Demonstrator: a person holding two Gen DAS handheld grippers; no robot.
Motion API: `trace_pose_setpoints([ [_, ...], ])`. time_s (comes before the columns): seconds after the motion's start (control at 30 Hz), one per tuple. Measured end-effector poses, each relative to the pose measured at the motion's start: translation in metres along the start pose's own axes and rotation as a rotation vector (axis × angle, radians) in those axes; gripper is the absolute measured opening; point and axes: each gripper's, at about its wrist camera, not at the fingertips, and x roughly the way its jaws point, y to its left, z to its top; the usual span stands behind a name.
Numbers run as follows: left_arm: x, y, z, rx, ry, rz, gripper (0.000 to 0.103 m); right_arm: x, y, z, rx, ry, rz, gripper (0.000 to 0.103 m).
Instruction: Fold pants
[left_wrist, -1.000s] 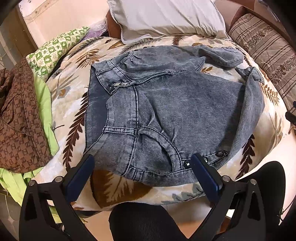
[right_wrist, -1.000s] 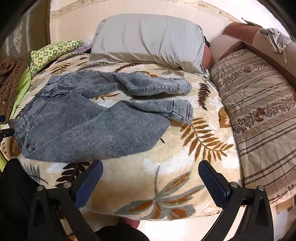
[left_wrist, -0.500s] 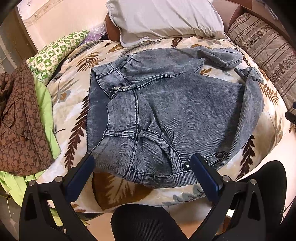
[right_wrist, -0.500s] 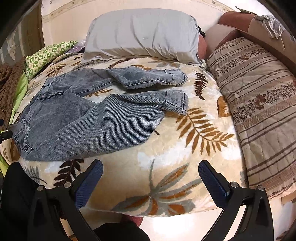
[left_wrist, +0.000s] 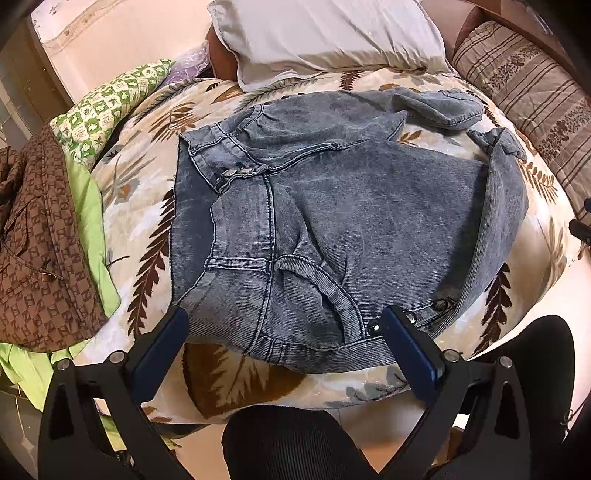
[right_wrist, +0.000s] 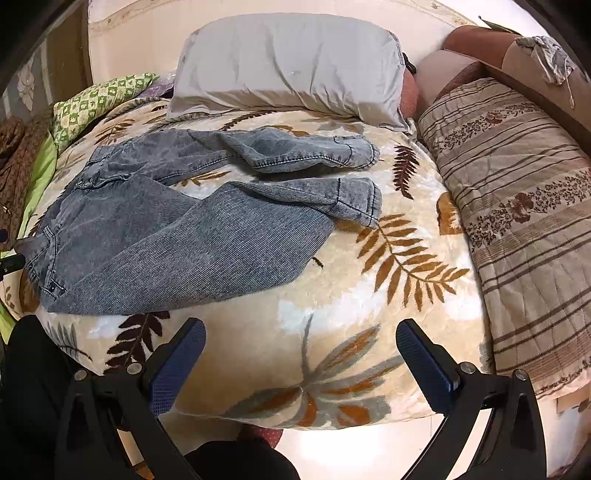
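— On the leaf-print blanket (right_wrist: 369, 295) the jeans (left_wrist: 332, 221) lie unfolded, waistband at the near edge, bare blanket rightward.
— The left gripper (left_wrist: 284, 325) and the right gripper (right_wrist: 301, 341)?
— Both spread wide, holding nothing.

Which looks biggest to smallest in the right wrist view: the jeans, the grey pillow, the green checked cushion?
1. Jeans, though they lie nearest the camera, which inflates them.
2. Grey pillow, not far behind the jeans and farther back, so their order is unsure.
3. Green checked cushion, clearly smallest and partly hidden.
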Motion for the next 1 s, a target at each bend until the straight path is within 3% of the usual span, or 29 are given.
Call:
trace_pose_setpoints([
  [0.53, 0.004, -0.004, 0.001, 0.013, 0.012, -0.001, 0.103, 0.006, 0.001, -0.002, 0.002, 0.009, 0.008, 0.103],
  [0.67, 0.007, -0.003, 0.003, 0.007, 0.025, -0.012, 0.103, 0.009, -0.003, -0.001, 0.026, 0.014, 0.047, 0.103],
  [0.83, 0.013, 0.024, 0.009, -0.108, 0.084, -0.086, 0.103, 0.019, -0.041, 0.009, 0.176, 0.031, 0.090, 0.103],
  [1.0, 0.023, 0.078, 0.001, -0.323, 0.142, -0.143, 0.103, 0.039, -0.092, 0.031, 0.381, 0.039, 0.159, 0.103],
])
